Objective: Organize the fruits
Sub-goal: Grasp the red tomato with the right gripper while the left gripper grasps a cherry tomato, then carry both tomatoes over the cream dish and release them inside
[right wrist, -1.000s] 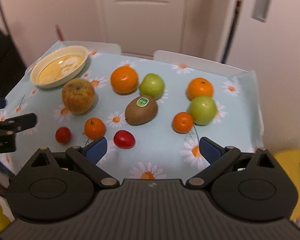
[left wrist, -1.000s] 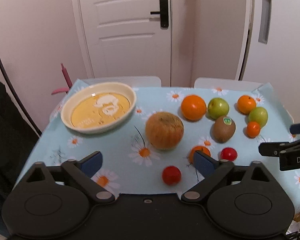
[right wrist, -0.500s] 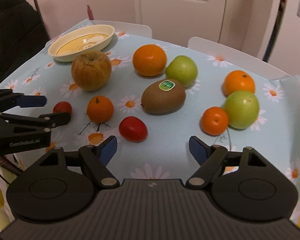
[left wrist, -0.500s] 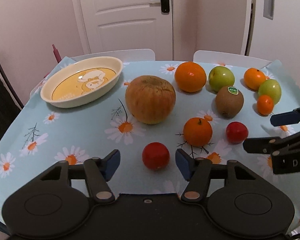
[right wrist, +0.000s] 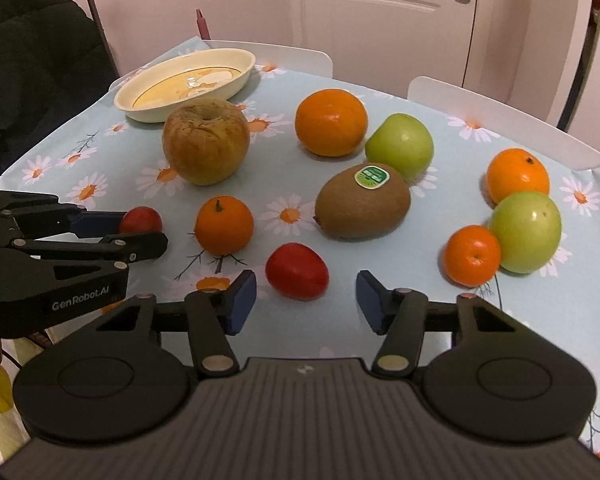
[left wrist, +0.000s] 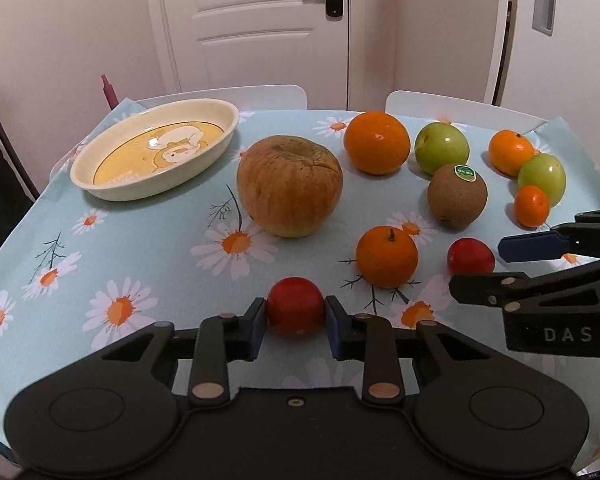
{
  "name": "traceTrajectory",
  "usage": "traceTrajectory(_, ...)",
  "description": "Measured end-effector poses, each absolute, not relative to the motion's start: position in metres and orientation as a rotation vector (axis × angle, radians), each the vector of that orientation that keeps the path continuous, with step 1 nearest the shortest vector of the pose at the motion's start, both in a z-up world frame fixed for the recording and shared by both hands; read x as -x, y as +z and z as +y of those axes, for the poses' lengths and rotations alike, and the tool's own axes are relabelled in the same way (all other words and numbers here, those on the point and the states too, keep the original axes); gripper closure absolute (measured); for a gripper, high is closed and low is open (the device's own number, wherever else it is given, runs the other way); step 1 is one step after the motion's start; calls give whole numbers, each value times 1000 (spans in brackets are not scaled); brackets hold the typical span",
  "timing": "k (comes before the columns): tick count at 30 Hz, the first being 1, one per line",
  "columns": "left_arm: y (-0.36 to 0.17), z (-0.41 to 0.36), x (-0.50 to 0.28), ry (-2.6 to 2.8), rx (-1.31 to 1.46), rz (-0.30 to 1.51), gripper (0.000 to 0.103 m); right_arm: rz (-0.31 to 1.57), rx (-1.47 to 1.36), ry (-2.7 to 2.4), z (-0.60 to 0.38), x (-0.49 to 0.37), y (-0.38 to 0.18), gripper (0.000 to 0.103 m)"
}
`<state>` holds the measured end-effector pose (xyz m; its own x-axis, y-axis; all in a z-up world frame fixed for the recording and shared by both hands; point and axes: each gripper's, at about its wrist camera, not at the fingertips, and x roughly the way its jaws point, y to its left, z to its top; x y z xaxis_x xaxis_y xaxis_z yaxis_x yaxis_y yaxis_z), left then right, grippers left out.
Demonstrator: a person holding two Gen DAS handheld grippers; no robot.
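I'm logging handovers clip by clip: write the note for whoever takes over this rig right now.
Left gripper: its fingers have just closed on a small round red fruit at the near edge of the daisy-print tablecloth.
Right gripper: has been closing, a second small red fruit sits between its fingers, not yet pinched.
Oval cream dish with yellow cartoon centre: far left, holds no fruit.
On the cloth: wrinkled brownish apple, stickered kiwi, four oranges, two green apples.
Done: nothing placed. Left: every fruit.
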<state>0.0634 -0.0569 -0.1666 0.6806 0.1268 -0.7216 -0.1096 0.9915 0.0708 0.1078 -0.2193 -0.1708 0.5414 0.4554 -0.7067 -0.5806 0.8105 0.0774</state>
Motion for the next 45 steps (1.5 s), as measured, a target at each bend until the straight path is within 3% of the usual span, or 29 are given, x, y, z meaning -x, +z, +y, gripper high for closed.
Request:
traceTrajectory(7,-167,-50,-56,147,-10,813,69,779,175,611,-212,-107,-171,37)
traceTrajectory(10,-166,-49,-53,151,-8,814,69,780,189,609,-208,-107,-171,53)
traceTrajectory(18,-146,-39,-40,190,13,791,69,759,168,602,-209,-101,-150,53)
traceTrajectory(33,-58,6,-29,312,-10,680,69,686,132,683,-184,-106,-66,53)
traceTrajectory(45,-31,82,-78,232,-31,651,69,670,82,626,-106,-144,-27,53)
